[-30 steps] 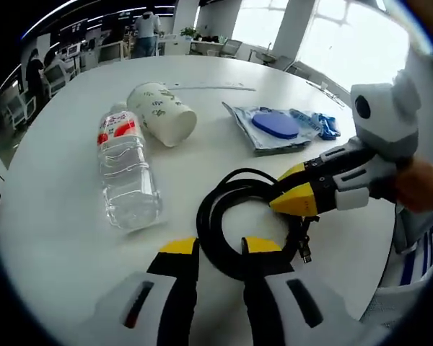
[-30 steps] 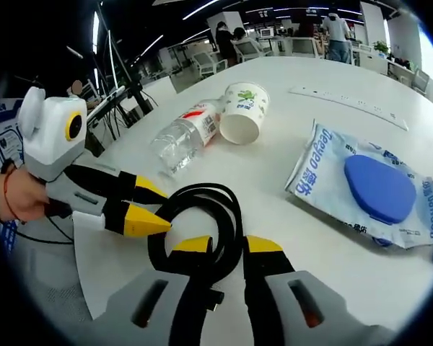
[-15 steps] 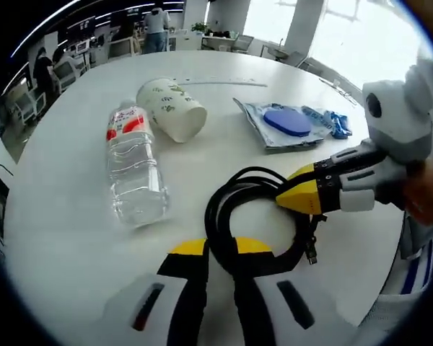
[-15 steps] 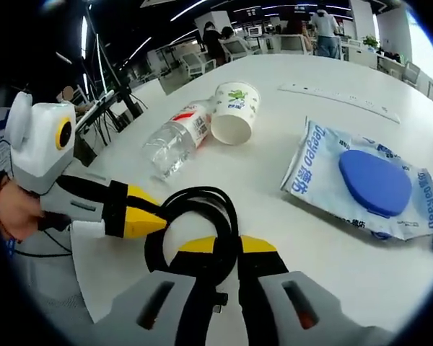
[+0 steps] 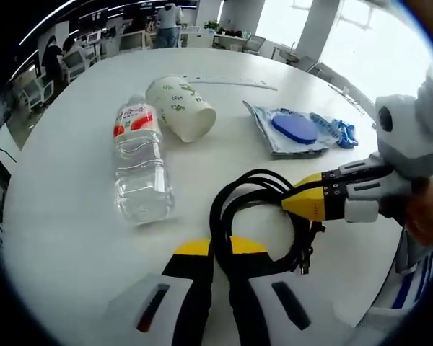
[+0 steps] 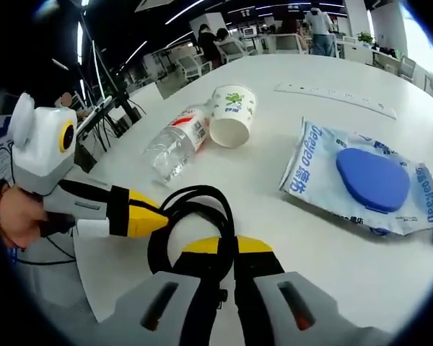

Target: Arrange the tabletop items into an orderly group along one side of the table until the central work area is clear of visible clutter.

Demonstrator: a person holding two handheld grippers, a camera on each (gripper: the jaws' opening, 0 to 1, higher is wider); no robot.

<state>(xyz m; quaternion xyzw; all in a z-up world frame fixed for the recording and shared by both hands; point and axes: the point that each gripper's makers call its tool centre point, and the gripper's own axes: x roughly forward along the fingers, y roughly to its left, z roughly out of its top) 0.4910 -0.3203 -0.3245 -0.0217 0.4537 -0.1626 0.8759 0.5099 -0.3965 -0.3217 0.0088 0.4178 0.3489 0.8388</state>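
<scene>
Two hand-held grippers pinch a coiled black cable point(image 5: 256, 216) from opposite sides on a round white counter point(image 5: 58, 216), a shared hold that appears meant to keep the loops bundled so the coil can travel as one piece. The left hand-held gripper point(image 5: 220, 249) has its yellow-tipped jaws pressed together on the near arc of the coil, while the right hand-held gripper point(image 6: 227, 245) is likewise clamped on the cable's opposite arc; each shows in the other's view, reaching in from the side. The cable sits close to the counter's edge nearest the person, whose hand point(image 6: 18, 216) grips the left tool. Further in, a clear plastic water bottle with a red label point(image 5: 141, 166) lies on its side, its cap end just beside a tipped white paper cup with green print point(image 5: 182, 108). Well apart from them rests a flat pack of wet wipes with a blue oval lid point(image 6: 364, 180), with a small blue wrapper point(image 5: 340, 132) at its far end. These items are scattered across the middle, so the tidying looks barely begun
</scene>
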